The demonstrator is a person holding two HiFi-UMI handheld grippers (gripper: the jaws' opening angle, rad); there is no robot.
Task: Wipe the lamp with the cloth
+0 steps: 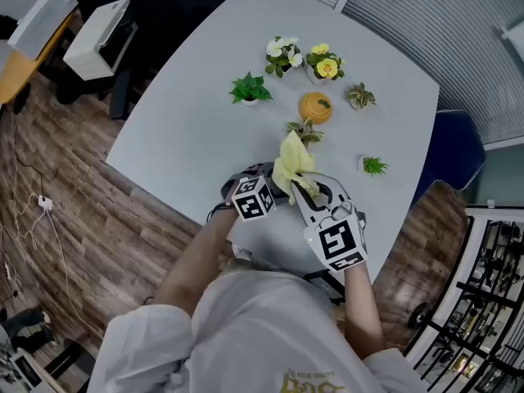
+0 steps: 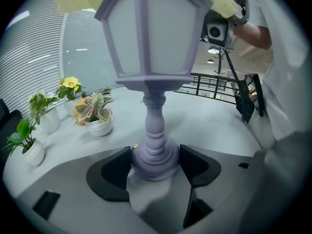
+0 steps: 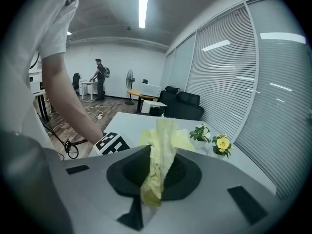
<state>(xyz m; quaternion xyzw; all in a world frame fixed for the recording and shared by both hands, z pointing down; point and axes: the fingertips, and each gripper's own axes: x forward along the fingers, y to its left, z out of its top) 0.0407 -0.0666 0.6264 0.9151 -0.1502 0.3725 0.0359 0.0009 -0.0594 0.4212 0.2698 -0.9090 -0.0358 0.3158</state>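
Wood floor (image 1: 82,211), slatted window blinds (image 1: 458,31), perhaps a dark sofa (image 3: 184,106) beyond.

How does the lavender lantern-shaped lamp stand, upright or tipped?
Upright: the lavender lantern-shaped lamp rises straight, base clamped between the left gripper's jaws.

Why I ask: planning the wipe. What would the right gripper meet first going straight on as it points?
Probably the lamp, at its top: the right gripper, jaws shut on the cloth, points at where the cloth drapes over it. That gripper's view hides the lamp, so depth is unclear.
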